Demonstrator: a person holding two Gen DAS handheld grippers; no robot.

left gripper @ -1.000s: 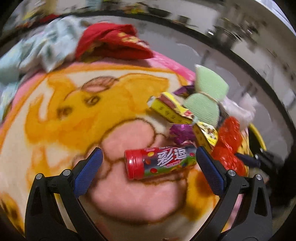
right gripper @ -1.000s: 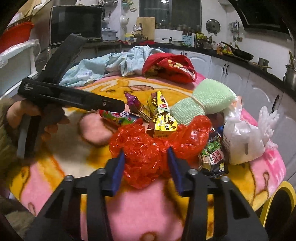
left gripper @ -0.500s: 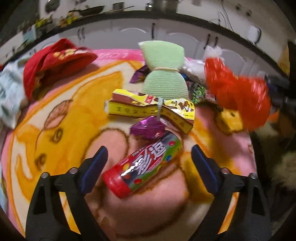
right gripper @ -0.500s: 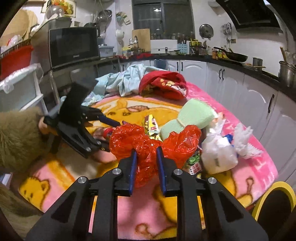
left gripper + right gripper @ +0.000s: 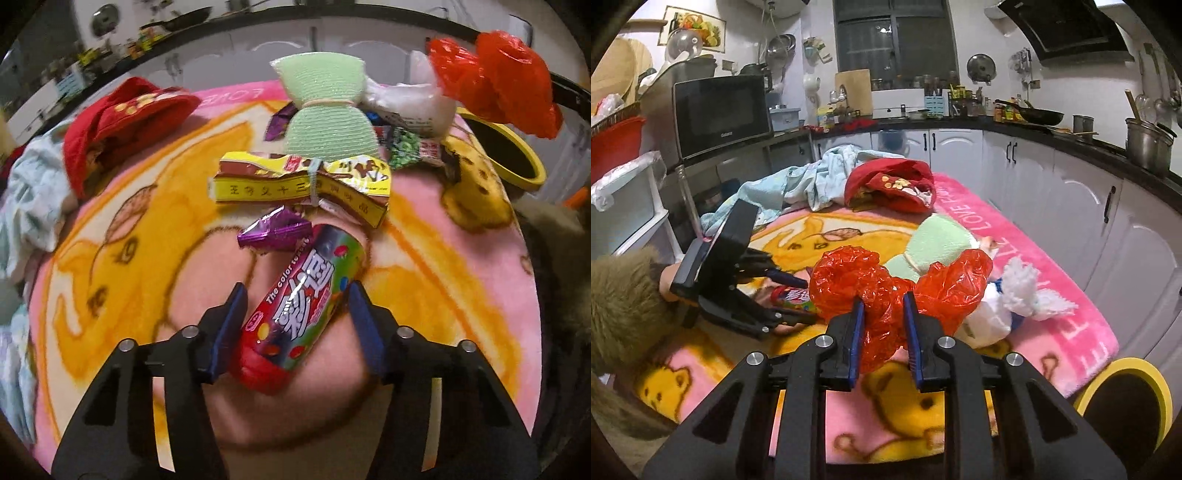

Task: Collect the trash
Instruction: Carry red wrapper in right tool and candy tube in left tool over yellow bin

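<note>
A candy tube [image 5: 306,306] with a red cap lies slanted on the cartoon blanket [image 5: 147,229]. It sits between the fingers of my left gripper [image 5: 295,306], whose jaws are closing; the pads stand close at its sides and it still rests on the blanket. My right gripper [image 5: 882,317] is shut on a crumpled red plastic bag [image 5: 886,284] and holds it clear of the table. That red bag [image 5: 495,81] also hangs at the upper right in the left wrist view. A yellow snack box [image 5: 295,184] and a purple wrapper [image 5: 273,232] lie just beyond the tube.
A green bundle [image 5: 325,114], a white plastic bag [image 5: 410,103] and small wrappers crowd the table's far side. A red garment [image 5: 122,122] and pale blue cloth [image 5: 29,192] lie at the left. A yellow-rimmed bin [image 5: 1160,387] stands off the table's right corner. Kitchen cabinets surround the table.
My left gripper rolled and came down over the candy tube while its jaws narrowed around it. My right gripper closed on the red bag and lifted it off the blanket.
</note>
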